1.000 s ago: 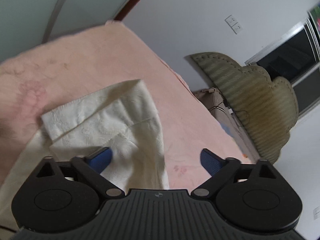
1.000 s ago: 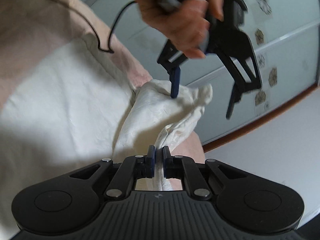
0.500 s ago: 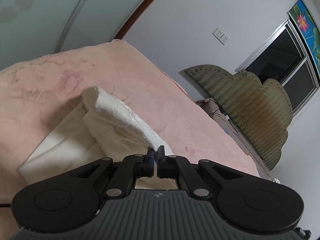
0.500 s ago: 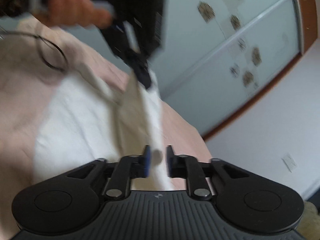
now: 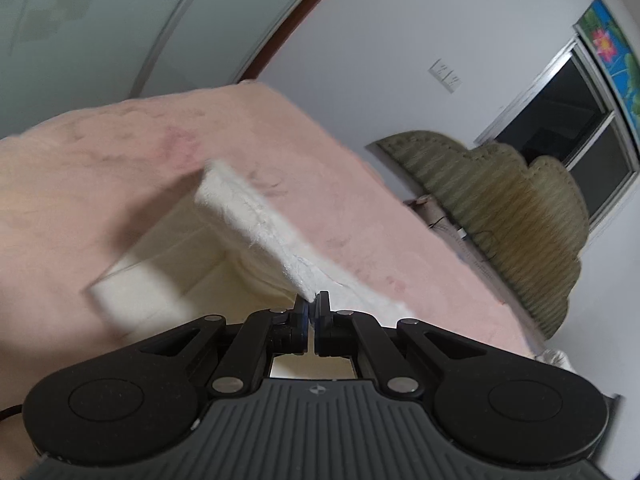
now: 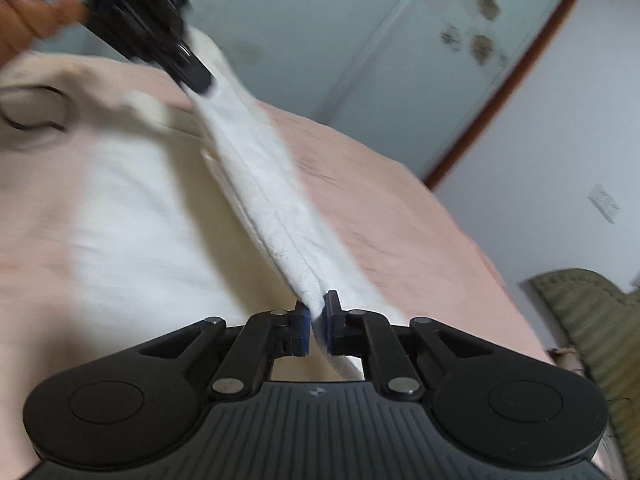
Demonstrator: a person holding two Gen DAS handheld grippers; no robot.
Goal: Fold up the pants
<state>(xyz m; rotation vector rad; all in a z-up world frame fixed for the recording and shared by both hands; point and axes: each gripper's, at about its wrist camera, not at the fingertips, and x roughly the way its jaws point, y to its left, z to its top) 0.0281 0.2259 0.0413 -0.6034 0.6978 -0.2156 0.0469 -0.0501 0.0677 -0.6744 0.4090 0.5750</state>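
The cream-white pants (image 5: 256, 220) lie on a pink blanket (image 5: 120, 152). My left gripper (image 5: 311, 306) is shut on one end of a lifted edge of the pants. My right gripper (image 6: 317, 312) is shut on the other end of the same edge (image 6: 264, 184). The edge is stretched taut between the two grippers, raised above the rest of the pants (image 6: 132, 216), which lies flat. In the right wrist view the left gripper (image 6: 196, 76) shows at the top left, held by a hand (image 6: 36, 12).
The pink blanket (image 6: 380, 200) covers a bed. An olive scalloped headboard (image 5: 508, 200) stands at the right. A black cable (image 6: 36, 112) lies looped on the bed at the left. Glass wardrobe doors (image 6: 360, 40) and a white wall (image 5: 400, 40) are behind.
My left gripper, open a second ago, closed on the pants edge. Both grippers have lifted the edge and pulled it taut between them.
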